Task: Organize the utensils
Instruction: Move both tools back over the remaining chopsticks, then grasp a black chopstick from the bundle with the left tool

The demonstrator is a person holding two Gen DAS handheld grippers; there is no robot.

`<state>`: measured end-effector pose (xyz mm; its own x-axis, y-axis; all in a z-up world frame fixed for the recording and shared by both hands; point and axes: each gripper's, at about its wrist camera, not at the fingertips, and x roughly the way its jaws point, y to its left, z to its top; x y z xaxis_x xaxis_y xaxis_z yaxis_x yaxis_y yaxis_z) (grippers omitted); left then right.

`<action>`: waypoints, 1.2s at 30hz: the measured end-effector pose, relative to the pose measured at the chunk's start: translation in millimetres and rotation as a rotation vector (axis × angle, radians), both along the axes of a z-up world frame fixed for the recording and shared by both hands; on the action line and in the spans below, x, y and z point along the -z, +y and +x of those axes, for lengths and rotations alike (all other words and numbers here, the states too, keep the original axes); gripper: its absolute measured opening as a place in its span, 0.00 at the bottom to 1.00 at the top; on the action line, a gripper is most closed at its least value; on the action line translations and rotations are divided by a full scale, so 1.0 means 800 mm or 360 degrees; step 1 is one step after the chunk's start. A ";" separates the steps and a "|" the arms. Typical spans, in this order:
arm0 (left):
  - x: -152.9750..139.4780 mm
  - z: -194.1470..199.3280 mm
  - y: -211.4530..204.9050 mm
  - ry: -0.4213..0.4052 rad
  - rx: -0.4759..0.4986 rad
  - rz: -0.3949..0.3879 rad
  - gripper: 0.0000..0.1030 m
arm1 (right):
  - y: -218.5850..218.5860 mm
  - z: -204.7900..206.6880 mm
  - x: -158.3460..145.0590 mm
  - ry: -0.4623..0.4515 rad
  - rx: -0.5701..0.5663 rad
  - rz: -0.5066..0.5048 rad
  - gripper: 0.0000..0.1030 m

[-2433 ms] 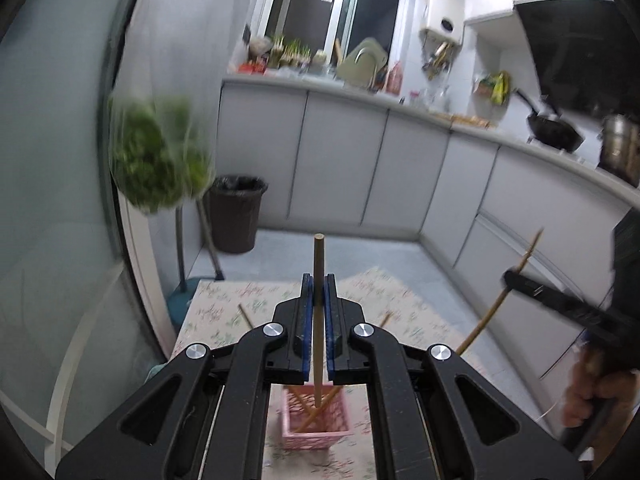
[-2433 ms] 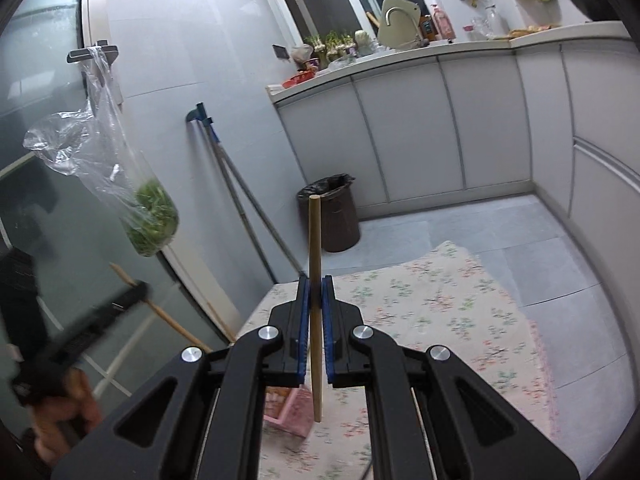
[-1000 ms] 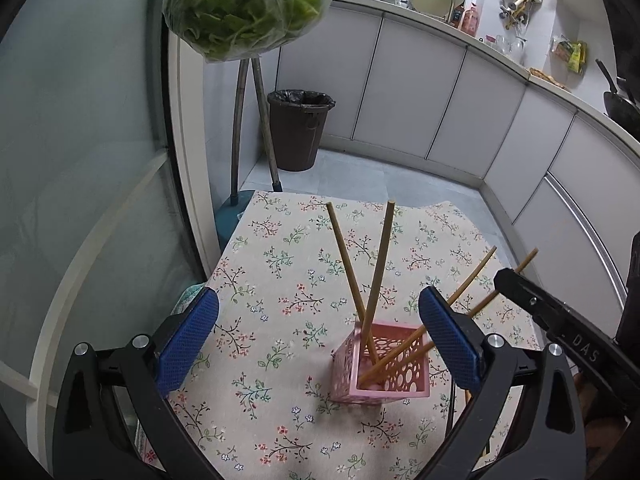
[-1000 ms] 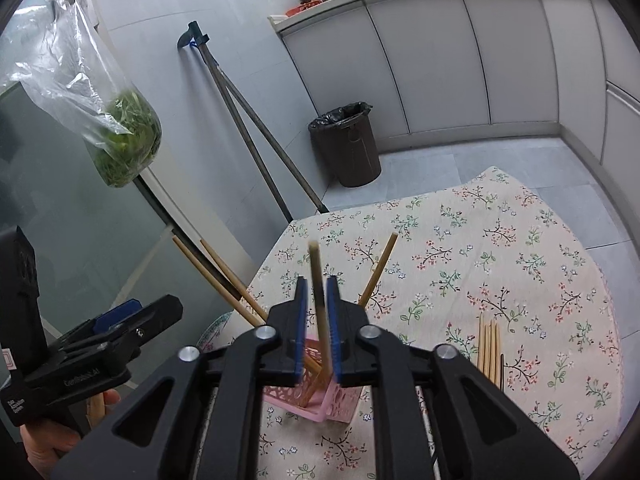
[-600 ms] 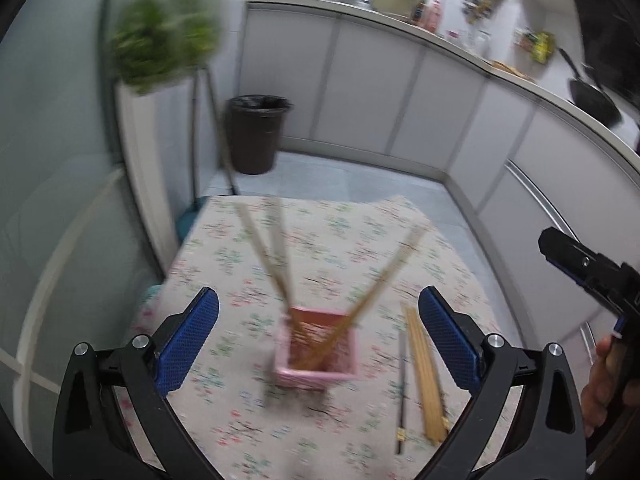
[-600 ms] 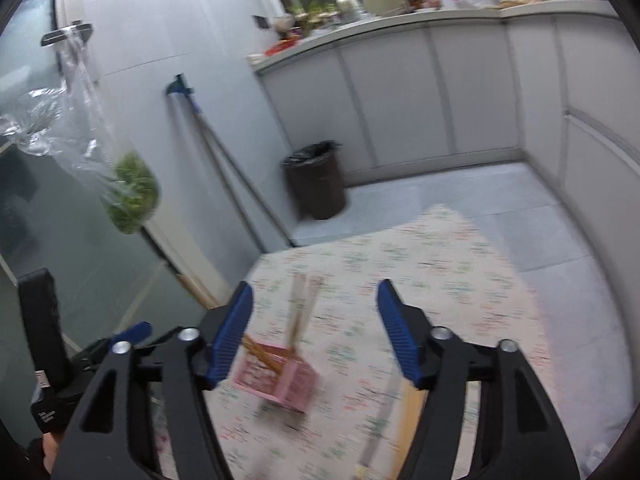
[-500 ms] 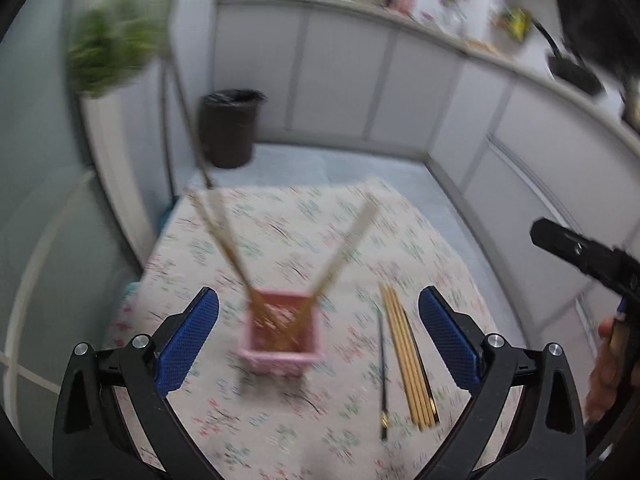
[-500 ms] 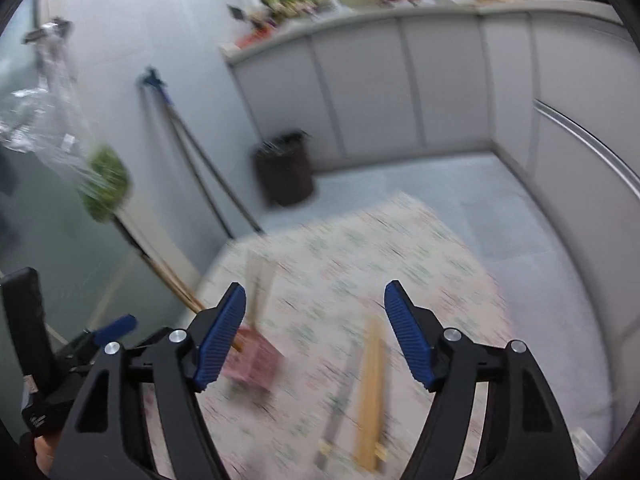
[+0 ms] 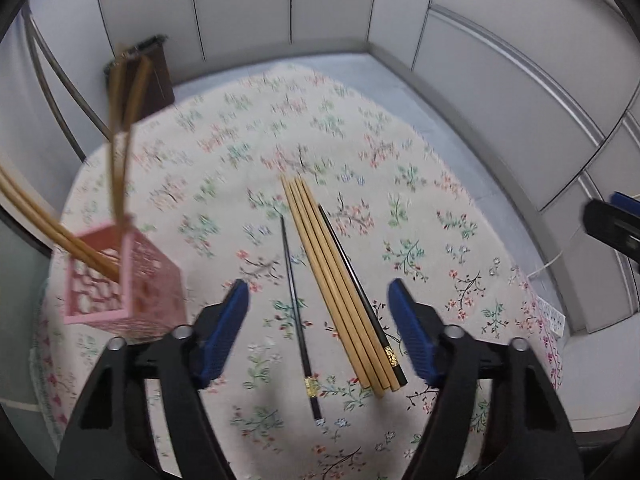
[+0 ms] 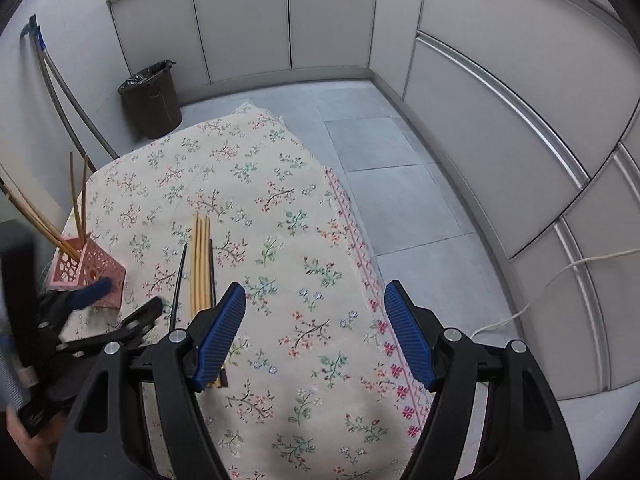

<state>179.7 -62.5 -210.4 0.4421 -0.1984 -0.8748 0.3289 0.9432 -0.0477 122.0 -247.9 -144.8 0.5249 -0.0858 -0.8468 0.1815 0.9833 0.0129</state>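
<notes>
A pink lattice holder (image 9: pixel 120 280) stands at the table's left with several bamboo chopsticks (image 9: pixel 120 140) leaning in it; it also shows in the right wrist view (image 10: pixel 86 270). Several bamboo chopsticks (image 9: pixel 332 280) lie side by side on the floral tablecloth (image 9: pixel 420 208), with one black chopstick (image 9: pixel 296 304) to their left and another (image 9: pixel 360 292) against their right side. My left gripper (image 9: pixel 318 320) is open, hovering just above the near ends of the lying chopsticks. My right gripper (image 10: pixel 314 328) is open and empty over the cloth, right of the bundle (image 10: pixel 200 260).
A dark trash bin (image 10: pixel 150 98) stands on the tiled floor beyond the table. Mop handles (image 10: pixel 60 92) lean on the left wall. Grey cabinets (image 10: pixel 480 100) curve around the right side. A white cable (image 10: pixel 552 280) trails on the floor at right.
Both grippers held a bamboo chopstick, put them in the pink holder and opened. Both then swung right and tilted down toward the chopsticks lying on the cloth.
</notes>
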 end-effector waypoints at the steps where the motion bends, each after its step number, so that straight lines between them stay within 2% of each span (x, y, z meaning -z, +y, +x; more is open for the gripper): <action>1: 0.009 0.005 0.000 0.0028 0.0000 -0.0004 0.54 | 0.001 -0.002 0.001 0.0005 -0.0011 0.0012 0.69; 6: 0.027 0.018 0.006 0.0131 -0.0006 -0.0079 0.39 | 0.017 0.004 0.011 0.0061 -0.0091 -0.0054 0.69; 9: 0.033 0.025 0.002 0.0146 0.0003 -0.0098 0.30 | 0.022 0.009 0.017 0.0066 -0.0156 -0.0082 0.69; 11: 0.036 0.029 0.001 0.0161 -0.0001 -0.0117 0.27 | 0.021 0.014 0.023 0.0073 -0.0181 -0.0082 0.69; 16: 0.044 0.037 -0.001 0.0200 -0.0004 -0.0156 0.24 | 0.004 0.030 0.037 0.0081 -0.0212 -0.0020 0.69; 22: 0.061 0.058 0.002 0.0268 -0.0048 -0.0219 0.11 | -0.022 0.064 0.062 0.0116 -0.0177 0.0147 0.69; 26: 0.076 0.072 0.000 0.0264 -0.0094 -0.0152 0.07 | -0.022 0.085 0.080 0.0172 -0.0195 0.0187 0.69; 32: 0.093 0.103 -0.001 0.0211 -0.0181 -0.0057 0.07 | -0.025 0.104 0.100 0.0238 -0.0249 0.0185 0.69; 36: 0.107 0.119 0.002 0.0247 -0.0219 -0.0028 0.07 | -0.037 0.110 0.106 0.0273 -0.0237 0.0234 0.69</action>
<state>275.3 -61.0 -296.1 0.3264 -0.1611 -0.9314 0.1847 0.9772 -0.1043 209.8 -277.4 -229.8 0.3700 0.1120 -0.9222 0.0466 0.9892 0.1388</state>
